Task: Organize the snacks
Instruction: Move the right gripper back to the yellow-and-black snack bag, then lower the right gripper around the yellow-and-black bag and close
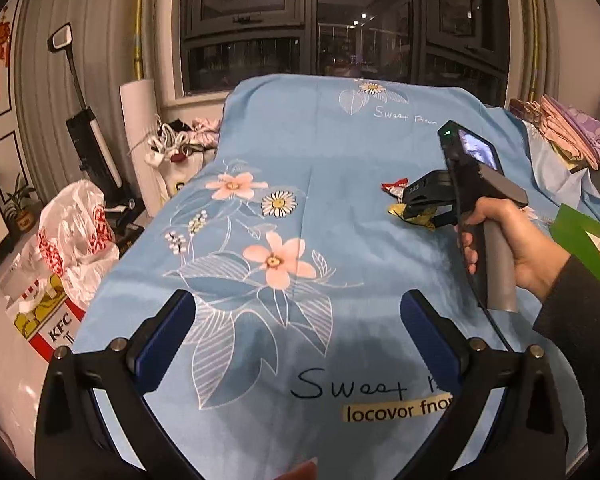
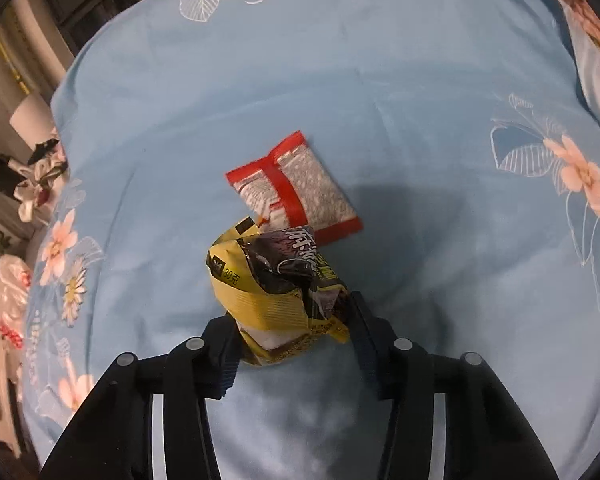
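The right gripper (image 2: 296,320) had its jaws partly closed on a crumpled yellow-and-black snack bag (image 2: 278,288), pads at its lower sides, out on the middle of the blue flowered sheet (image 2: 420,80), away from every edge. The hold looked shallow, so the bag could slip or crush. The bag's top touched the red packet (image 2: 296,188), so a lift could drag it. The left gripper (image 1: 296,332) hung wide open and empty near the sheet's near edge. Count: two snacks, two grippers.
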Motion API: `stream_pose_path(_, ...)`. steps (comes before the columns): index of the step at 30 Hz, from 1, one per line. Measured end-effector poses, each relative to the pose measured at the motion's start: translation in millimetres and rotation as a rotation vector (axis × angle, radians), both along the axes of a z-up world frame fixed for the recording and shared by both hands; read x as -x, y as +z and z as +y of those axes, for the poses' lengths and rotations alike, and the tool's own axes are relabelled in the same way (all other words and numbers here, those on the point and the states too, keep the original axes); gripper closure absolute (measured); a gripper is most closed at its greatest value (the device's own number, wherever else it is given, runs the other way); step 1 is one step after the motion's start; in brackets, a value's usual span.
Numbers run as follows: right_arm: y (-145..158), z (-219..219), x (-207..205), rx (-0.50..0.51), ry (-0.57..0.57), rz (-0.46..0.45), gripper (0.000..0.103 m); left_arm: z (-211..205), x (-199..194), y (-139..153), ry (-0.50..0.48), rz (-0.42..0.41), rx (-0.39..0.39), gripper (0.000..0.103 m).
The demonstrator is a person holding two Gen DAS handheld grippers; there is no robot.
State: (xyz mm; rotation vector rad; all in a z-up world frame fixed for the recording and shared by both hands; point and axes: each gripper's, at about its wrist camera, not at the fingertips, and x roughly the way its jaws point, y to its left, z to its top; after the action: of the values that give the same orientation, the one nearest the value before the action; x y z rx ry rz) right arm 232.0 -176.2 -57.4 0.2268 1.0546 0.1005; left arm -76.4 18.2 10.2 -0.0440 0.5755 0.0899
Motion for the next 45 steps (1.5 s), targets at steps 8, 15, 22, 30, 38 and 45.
stream_pose_path(8, 17.7, -23.7, 63.5, -0.189, 0.150, 0.011, 0.057, 2.6, 8.5, -8.2, -0.013, 0.049, 0.015, 0.000)
stream_pose_path(15, 29.1, -19.5, 167.3, -0.232, 0.378, 0.053, 0.057, 12.4, 9.6, -17.5, -0.042, 0.113, 0.167, 0.000)
stream_pose_path(22, 28.7, -22.3, 226.4, -0.210, 0.446, 0.131, 0.043, 1.4, -0.2, -36.7, -0.122, 0.245, 0.310, 0.000)
stream_pose_path(30, 25.9, -52.1, 234.0, -0.366, 0.317, 0.154, 0.030, -20.2, -20.6, -65.7, -0.273, 0.407, 0.620, 0.001)
stream_pose_path(38, 9.4, -59.0, 234.2, -0.472, 0.277, 0.165, 0.030, -30.2, -29.3, -66.4, -0.279, 0.375, 0.606, 0.000)
stream_pose_path(45, 2.4, -61.3, 227.8, -0.557, 0.227, 0.178, 0.030, -27.1, -33.5, -68.5, -0.299, 0.357, 0.613, 0.004)
